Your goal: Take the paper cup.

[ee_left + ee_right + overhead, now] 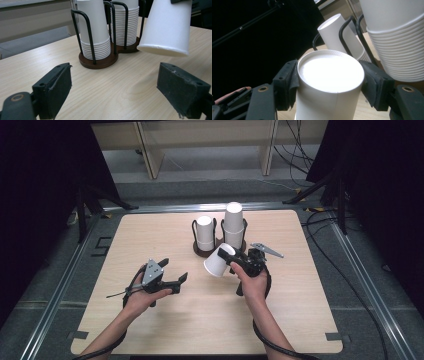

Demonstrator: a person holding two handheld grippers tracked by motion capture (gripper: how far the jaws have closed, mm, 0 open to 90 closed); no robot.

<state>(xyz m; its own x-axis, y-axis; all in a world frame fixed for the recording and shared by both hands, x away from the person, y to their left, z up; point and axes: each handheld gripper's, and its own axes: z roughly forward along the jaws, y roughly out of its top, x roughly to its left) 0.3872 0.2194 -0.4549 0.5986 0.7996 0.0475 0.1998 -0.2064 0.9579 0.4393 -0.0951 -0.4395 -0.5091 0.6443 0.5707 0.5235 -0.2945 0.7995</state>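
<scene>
Left to right, high view. Your left tongs point(172, 282) hover low over the worktop point(150, 235) at about 8 o'clock from its centre, jaws parted with nothing between them; in the left gripper view bare wood lies in the gap, and the tips aim toward 2 o'clock, at the cups, apparently ready to receive or steady one.

At centre, your right tongs point(226, 260) are clamped on a single paper cup point(218, 261) near its closed base; the right gripper view shows a pad point(287, 83) pressed against each side just below the base rim. The cup hangs clear of the worktop, just in front of the holder, at 6 o'clock from it. Its long axis is tilted: the open mouth points down and toward 8 o'clock, the base up and toward 2 o'clock. Gripping the narrow end probably keeps the mouth free.

Behind it, at 12 o'clock, a wire cup holder point(206, 251) keeps two upside-down stacks upright: the shorter stack point(204, 233) on the left, the taller stack point(233, 224) on the right.
</scene>
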